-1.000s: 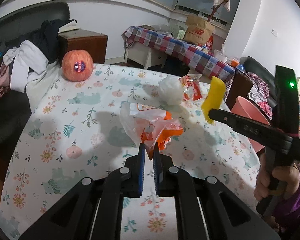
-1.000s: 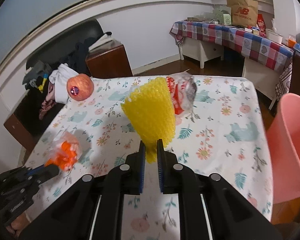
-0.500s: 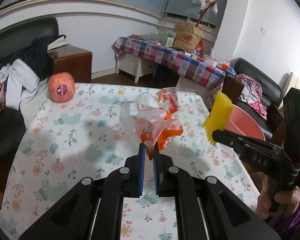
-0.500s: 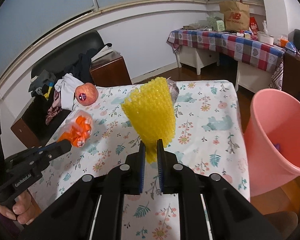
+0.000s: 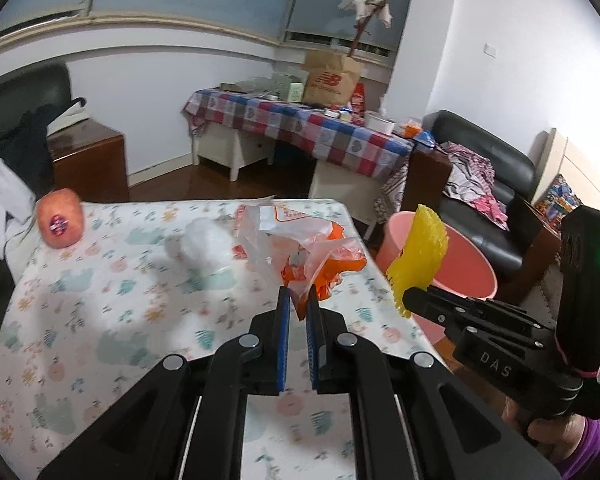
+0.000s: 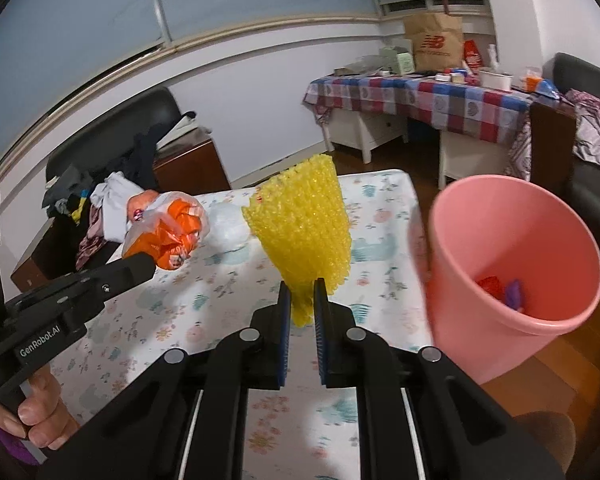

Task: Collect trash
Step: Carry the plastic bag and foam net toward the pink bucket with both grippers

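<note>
Left wrist view: left tongs are clamped on the low edge of a crumpled clear-and-orange bag, which stands up past their tips, clear of the bench.
Left tongs, from the right wrist: they reach in from the left with the bag bunched at their far end; a hand grips the handle, lower left.
Right tongs: pressed tight on the narrow bottom of a yellow foam net, which flares upward in front of them, off the cloth.
Right tongs, from the left wrist: they come in from the right, the net at their tip, in front of the bin.
Bin: pink, right of the bench, just right of the net; small red and purple bits lie at its bottom.
On the bench: a white wad sits left of the bag; a netted fruit with a sticker rests at the far left edge.
Bench cover: floral cloth.
</note>
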Motion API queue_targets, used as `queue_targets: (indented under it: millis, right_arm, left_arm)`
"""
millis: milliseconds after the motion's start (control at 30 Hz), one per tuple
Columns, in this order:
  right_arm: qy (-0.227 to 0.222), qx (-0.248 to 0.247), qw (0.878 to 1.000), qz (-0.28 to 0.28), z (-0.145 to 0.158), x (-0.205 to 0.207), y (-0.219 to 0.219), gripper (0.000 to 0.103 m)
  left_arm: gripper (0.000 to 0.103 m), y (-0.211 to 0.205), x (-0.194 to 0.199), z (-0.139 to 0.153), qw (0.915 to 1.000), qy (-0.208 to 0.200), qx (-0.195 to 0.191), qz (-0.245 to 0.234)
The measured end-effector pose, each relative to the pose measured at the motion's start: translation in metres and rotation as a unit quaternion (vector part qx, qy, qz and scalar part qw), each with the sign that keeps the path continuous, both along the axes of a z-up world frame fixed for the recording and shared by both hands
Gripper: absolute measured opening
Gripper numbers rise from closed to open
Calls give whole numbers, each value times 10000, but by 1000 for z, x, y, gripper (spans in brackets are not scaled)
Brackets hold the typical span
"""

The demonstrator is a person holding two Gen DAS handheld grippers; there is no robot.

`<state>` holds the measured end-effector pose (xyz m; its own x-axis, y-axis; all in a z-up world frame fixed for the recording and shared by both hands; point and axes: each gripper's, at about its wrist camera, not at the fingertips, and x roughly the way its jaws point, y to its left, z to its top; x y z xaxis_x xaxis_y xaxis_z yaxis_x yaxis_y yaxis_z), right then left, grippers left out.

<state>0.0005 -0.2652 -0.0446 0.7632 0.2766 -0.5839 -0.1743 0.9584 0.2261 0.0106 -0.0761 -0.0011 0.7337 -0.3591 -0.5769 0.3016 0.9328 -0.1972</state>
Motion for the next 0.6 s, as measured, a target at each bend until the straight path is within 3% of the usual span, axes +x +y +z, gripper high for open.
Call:
queue_targets:
  millis: [600]
  right_arm:
    - [-81,220,9936,-1101,-2,0,-100,11]
  left_arm:
    - [7,-99,27,8,9973,-108,98,-718]
